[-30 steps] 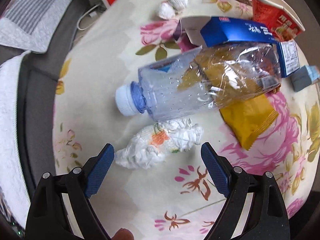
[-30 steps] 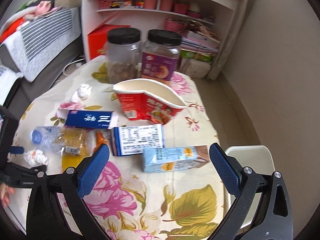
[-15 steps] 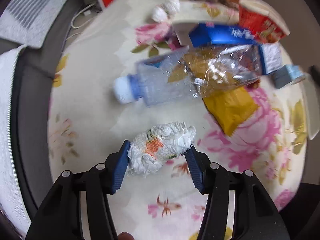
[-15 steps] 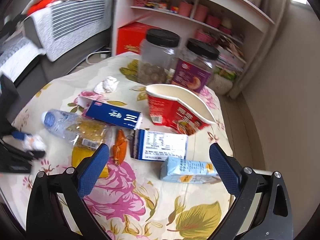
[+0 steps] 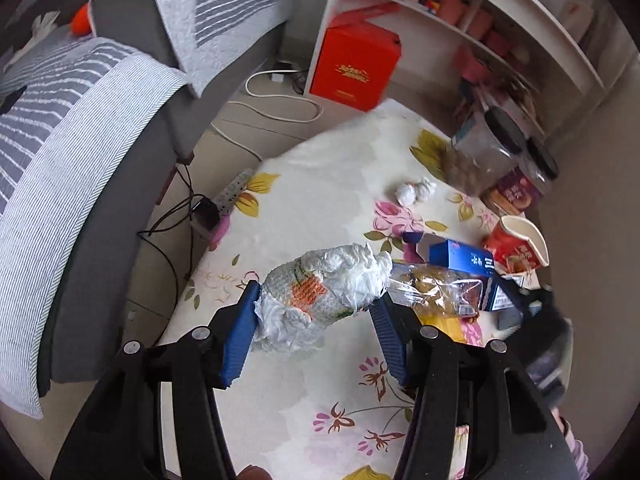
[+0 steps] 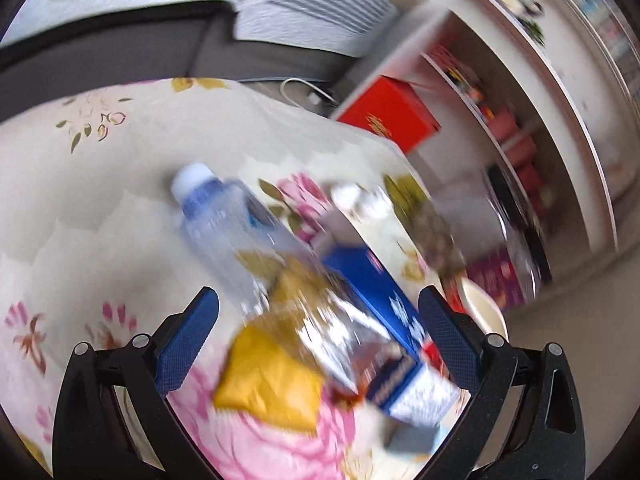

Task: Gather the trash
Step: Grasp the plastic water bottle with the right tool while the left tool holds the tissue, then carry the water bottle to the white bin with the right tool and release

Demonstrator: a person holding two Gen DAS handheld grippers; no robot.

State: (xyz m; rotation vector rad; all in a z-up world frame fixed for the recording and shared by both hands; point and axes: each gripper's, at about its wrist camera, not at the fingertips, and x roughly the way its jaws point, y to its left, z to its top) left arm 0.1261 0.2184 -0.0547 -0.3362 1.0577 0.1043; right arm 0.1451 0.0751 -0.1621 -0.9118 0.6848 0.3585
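My left gripper (image 5: 314, 322) is shut on a crumpled white paper wad with an orange print (image 5: 324, 290) and holds it lifted above the floral table (image 5: 320, 184). Behind it lie the clear plastic bottle (image 5: 440, 290), a blue carton (image 5: 464, 258), a red paper cup (image 5: 516, 246) and a small white paper ball (image 5: 414, 192). My right gripper (image 6: 318, 338) is open and empty, low over the blurred bottle (image 6: 256, 248), a yellow snack packet (image 6: 272, 376) and the blue carton (image 6: 372, 292).
Two black-lidded jars (image 5: 488, 152) stand at the table's far edge. A grey sofa with striped blankets (image 5: 80, 128) is on the left. A red box (image 5: 356, 64) and white shelf (image 5: 480, 12) are behind. Cables and a power strip (image 5: 232, 192) lie on the floor.
My left gripper closed on the paper wad and lifted it off the table, tilting up. My right gripper swung down and left to hover over the bottle and yellow packet.
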